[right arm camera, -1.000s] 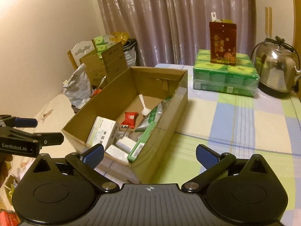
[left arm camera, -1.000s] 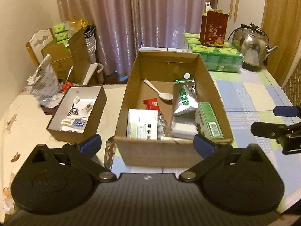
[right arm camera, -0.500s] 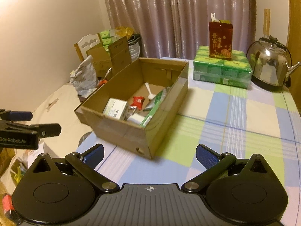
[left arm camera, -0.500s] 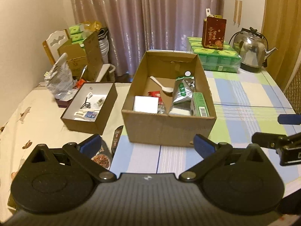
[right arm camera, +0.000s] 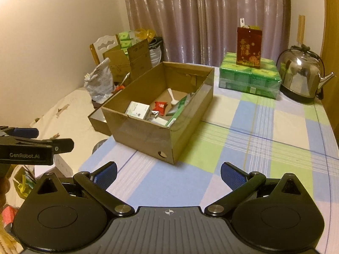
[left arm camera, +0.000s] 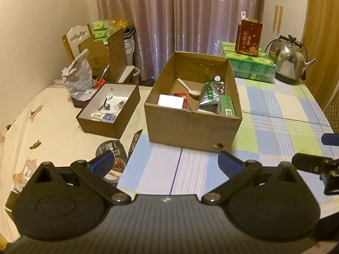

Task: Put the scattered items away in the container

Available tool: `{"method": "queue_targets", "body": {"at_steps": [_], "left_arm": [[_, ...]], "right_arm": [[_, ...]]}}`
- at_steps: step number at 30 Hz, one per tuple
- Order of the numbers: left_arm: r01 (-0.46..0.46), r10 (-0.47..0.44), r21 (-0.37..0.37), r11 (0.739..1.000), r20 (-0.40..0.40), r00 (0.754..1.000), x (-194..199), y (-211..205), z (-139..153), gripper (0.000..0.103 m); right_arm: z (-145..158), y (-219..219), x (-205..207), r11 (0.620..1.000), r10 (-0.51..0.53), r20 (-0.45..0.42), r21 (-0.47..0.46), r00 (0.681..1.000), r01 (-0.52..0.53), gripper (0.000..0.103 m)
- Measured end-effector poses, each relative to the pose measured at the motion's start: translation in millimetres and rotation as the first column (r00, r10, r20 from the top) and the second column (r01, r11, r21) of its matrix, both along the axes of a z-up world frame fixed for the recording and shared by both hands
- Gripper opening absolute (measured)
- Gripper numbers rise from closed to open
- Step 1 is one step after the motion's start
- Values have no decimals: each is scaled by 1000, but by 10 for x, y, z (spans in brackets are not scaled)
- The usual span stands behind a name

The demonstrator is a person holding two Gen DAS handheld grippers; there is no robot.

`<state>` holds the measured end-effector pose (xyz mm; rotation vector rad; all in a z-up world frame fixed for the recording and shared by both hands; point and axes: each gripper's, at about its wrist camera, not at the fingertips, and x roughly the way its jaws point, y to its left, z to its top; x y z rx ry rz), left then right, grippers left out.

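Observation:
A large brown cardboard box [left arm camera: 191,130] [right arm camera: 146,134] stands on the checked tablecloth. Inside lie a white box [left arm camera: 170,101], a white spoon [left arm camera: 188,87], a red packet [right arm camera: 160,106], a silver-green pouch [left arm camera: 208,96] and a green carton [left arm camera: 226,105]. My left gripper [left arm camera: 166,162] hovers open and empty in front of the box's near wall. My right gripper [right arm camera: 168,174] is open and empty too, back from the box's near corner. Each gripper shows at the edge of the other's view.
A smaller brown box [left arm camera: 109,110] with small items sits left of the large one. A round dark lidded bowl [left arm camera: 113,160] lies by my left finger. Green tissue packs [right arm camera: 250,78], a red carton [right arm camera: 249,46] and a steel kettle [right arm camera: 300,80] stand at the back right.
Both grippers have drawn back from the large box, which now looks smaller and farther. The round lidded bowl has come into the left wrist view. Nothing was grasped.

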<state>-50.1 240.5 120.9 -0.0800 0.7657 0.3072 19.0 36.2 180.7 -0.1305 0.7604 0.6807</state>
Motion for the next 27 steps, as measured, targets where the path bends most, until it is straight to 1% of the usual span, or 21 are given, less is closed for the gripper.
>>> {"method": "queue_targets", "body": {"at_steps": [5,18,21,24,27], "left_arm": [[-7,7,5,1000,-13,1000,-45,20,-31,102],[-1,1,18,1000,-7,1000,-92,12,-54,102],[1,-1,11,1000,-7,1000,-89,14,-66,102],[15,-15,13,1000,9,1000,-96,-10,-77,102],[10,-10,20,1000,19,1000,-96,-27,-87,102]], "right_arm": [[5,16,-6,1000,-24,-3,-2,1000,24,101],[-32,91,-98,1000,-4,-7,-1,1000,4,101],[-41,91,-100,1000,-7,-8,-4,1000,7,101],[-45,92,-103,1000,-8,-9,-4,1000,8,101],[-50,93,-100,1000,-6,-9,-5,1000,6,101]]}}
